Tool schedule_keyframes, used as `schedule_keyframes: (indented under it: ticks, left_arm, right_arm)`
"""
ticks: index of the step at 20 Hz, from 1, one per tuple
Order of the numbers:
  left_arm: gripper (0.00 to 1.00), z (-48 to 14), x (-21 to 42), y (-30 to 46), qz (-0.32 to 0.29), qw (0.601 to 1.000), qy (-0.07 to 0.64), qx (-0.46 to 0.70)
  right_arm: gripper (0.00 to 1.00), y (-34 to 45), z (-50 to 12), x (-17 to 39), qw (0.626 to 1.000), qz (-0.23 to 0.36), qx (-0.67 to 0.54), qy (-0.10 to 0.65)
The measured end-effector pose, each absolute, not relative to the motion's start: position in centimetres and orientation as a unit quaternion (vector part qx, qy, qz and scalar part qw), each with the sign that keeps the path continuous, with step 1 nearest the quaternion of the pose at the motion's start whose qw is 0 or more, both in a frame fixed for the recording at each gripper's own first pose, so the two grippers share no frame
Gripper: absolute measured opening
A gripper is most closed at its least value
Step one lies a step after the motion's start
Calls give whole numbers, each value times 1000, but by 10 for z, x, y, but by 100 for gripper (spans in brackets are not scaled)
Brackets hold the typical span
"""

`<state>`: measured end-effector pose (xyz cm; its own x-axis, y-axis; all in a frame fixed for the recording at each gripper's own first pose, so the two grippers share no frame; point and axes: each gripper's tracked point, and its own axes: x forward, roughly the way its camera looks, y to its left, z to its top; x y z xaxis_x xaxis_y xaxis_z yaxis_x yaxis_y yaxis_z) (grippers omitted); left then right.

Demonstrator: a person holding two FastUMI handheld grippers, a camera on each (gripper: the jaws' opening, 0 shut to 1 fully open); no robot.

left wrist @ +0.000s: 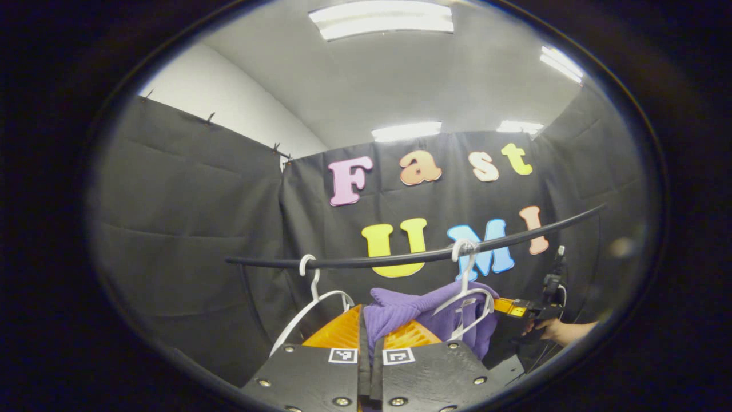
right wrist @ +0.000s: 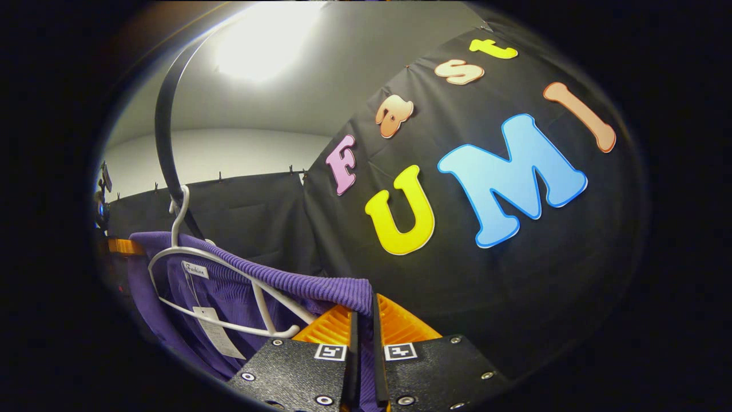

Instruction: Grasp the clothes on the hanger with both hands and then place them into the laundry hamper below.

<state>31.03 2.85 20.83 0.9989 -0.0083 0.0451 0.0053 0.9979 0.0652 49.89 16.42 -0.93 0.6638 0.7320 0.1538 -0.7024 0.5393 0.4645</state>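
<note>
Purple garment [right wrist: 320, 286]: ribbed knit cloth, matt, soft-looking. Hanger [right wrist: 229, 269] inside its neck: smooth white plastic, slight gloss. Rail [left wrist: 400, 258] above garment: smooth black, faint sheen. Tag [right wrist: 214, 332] below hanger: paper, matt.

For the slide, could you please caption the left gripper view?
Left tongs shut on a purple garment on a white hanger beneath the black rail.

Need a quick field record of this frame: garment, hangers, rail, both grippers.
garment: purple knit, on the hanger, tag hanging inside
hanger: white, hooked on rail
spare hanger: white, bare, same rail
rail: black bar
left gripper: shut on garment
right gripper: shut on garment edge
hand: holds right gripper
</note>
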Motion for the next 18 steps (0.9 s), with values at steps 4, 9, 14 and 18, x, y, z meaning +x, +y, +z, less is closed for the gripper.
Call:
schedule_keyframes:
  ticks: [4, 9, 14, 18]
  left_arm:
    - [1, 203, 312, 31, -24, 999, -12, 46]
    - [1, 193, 328, 32, -30, 999, 4, 16]
    - [1, 152, 322, 38, -8, 999, 27, 19]
    - [1, 139, 312, 55, 12, 999, 25, -26]
  right_arm:
    - [10, 173, -17, 502, 848, 437, 293, 62]
    - [10, 200, -47, 503, 766, 477, 398, 166]
    - [10, 239, -114, 471, 795, 465, 323, 218]
    - [10, 248, -125, 449, 795, 470, 306, 230]
